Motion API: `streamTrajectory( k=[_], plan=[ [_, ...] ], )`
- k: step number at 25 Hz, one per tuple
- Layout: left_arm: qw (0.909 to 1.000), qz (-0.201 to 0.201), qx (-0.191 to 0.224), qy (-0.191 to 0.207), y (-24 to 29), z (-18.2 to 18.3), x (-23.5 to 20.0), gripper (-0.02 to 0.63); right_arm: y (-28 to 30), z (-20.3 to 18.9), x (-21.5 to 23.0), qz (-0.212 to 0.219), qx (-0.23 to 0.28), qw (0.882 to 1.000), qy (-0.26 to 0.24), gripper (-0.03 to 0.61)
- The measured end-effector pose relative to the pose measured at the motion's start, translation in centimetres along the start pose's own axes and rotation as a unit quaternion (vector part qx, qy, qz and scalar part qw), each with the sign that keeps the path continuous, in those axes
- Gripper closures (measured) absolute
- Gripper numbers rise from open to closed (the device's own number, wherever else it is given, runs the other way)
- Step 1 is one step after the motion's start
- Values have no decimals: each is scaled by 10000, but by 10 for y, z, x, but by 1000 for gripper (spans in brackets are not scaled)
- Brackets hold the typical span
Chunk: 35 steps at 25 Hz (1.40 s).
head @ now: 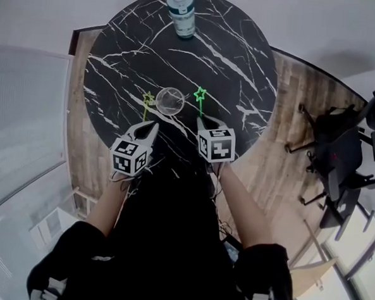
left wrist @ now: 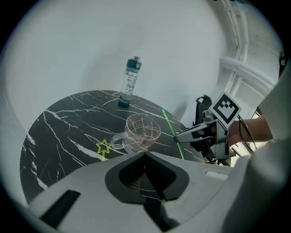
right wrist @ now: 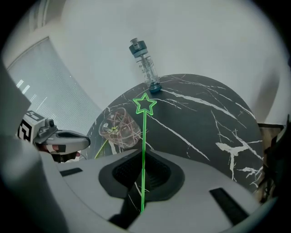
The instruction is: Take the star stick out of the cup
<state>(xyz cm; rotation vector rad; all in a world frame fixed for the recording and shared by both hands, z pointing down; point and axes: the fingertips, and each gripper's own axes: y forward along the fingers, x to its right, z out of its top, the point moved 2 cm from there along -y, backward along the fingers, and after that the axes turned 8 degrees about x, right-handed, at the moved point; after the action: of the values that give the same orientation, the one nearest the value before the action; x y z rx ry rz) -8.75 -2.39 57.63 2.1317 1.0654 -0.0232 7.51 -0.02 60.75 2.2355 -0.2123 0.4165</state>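
Note:
A clear glass cup (head: pixel 169 101) (left wrist: pixel 142 133) (right wrist: pixel 119 127) stands mid-table on the black marble table (head: pixel 237 67). My right gripper (head: pixel 202 122) (right wrist: pixel 143 154) is shut on the thin stem of a green star stick (head: pixel 200 94) (right wrist: pixel 144 104), holding it just right of the cup and outside it. A yellow star stick (head: pixel 148 99) (left wrist: pixel 103 147) lies left of the cup by its handle, its lower end hidden behind my left gripper (head: pixel 152 128) (left wrist: pixel 145 154). The left jaws are shut, with nothing showing between them.
A clear bottle with a teal cap (head: pixel 182 13) (left wrist: pixel 129 82) (right wrist: pixel 144 66) stands at the table's far edge. Dark wheeled chairs (head: pixel 339 155) stand on the wooden floor to the right. A pale wall or panel runs along the left.

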Motion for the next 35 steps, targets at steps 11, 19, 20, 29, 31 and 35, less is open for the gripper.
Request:
streamTrajectory(
  k=[11, 19, 20, 29, 31, 35],
  plan=[
    [9999, -32, -157, -34, 7, -13, -2, 614, 9, -23, 12, -145, -212, 9996, 143, 568],
    [9998, -33, -203, -30, 8, -14, -2, 614, 11, -28, 15, -183, -268, 9992, 218, 568],
    [9998, -36, -210, -36, 9, -14, -2, 614, 11, -29, 16, -200, -278, 9992, 204, 568],
    [9997, -23, -246, -49, 10, -16, -2, 614, 14, -33, 17, -212, -351, 9990, 169, 568],
    [9997, -20, -245, -50, 11, -16, -2, 614, 15, -33, 16, -204, -345, 9990, 174, 568],
    [9997, -20, -257, -56, 11, -16, -1, 614, 15, -33, 17, -221, -356, 9990, 174, 568]
  ],
)
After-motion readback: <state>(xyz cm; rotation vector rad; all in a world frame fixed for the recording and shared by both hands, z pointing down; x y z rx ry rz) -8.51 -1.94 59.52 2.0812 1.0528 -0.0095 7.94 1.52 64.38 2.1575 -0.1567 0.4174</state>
